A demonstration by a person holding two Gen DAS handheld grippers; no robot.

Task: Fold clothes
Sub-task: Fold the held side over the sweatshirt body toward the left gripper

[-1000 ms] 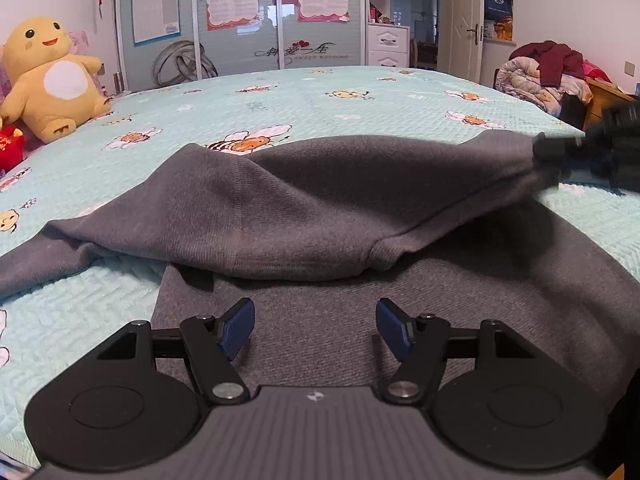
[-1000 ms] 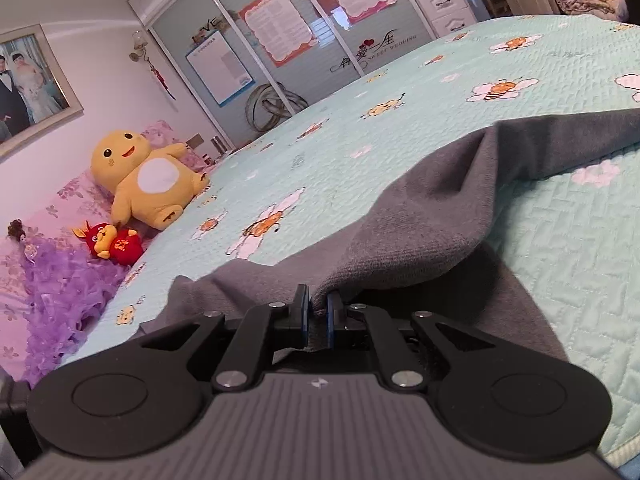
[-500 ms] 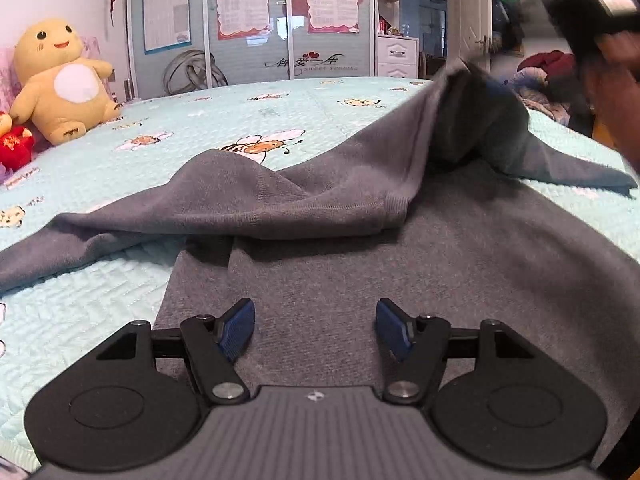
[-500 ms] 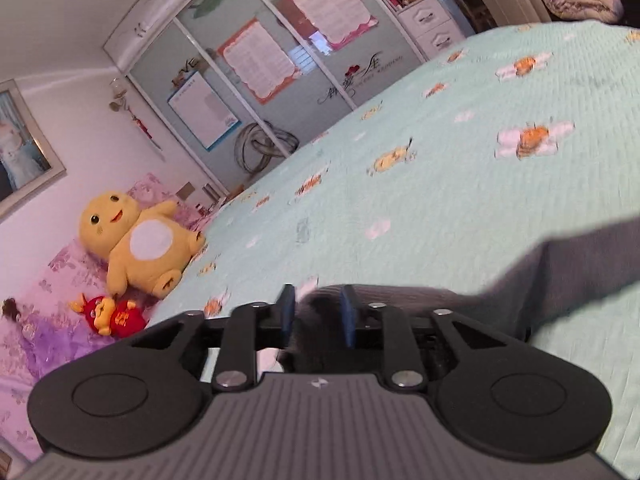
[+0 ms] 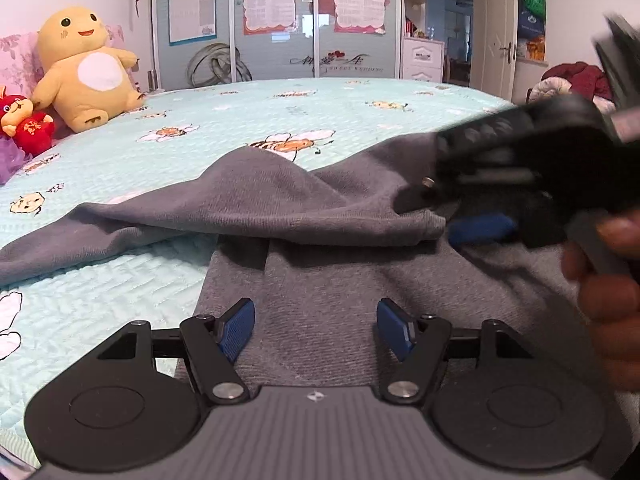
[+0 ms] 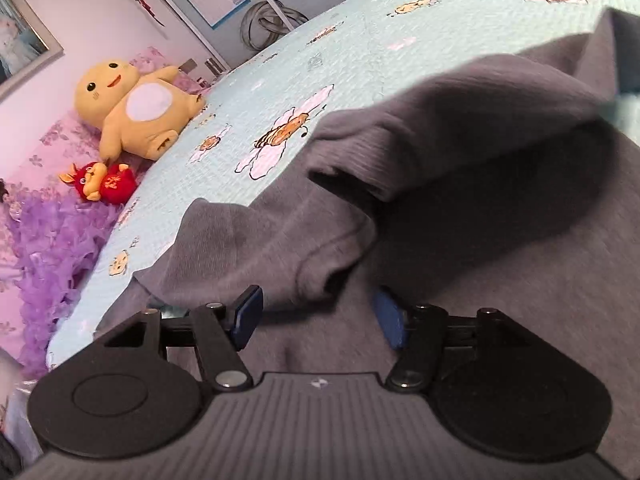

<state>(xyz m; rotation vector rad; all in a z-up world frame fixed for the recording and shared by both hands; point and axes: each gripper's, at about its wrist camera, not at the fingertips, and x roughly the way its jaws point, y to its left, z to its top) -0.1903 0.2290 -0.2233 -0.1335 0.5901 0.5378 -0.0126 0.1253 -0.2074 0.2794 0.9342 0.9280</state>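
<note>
Left wrist view: grey sweater lies on the bee-print bed, sleeve folded across. Left gripper and right gripper both gape empty. Yellow plush sits near the pillows.

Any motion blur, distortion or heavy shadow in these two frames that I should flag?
Left wrist view: the right tool and the hand holding it are smeared by motion blur, while the grey garment and left tool are sharp; fisheye bends the wardrobe doors. Right wrist view: tilted horizon, overall soft, a dark shadow under the folded sleeve, lilac cast at left.
</note>
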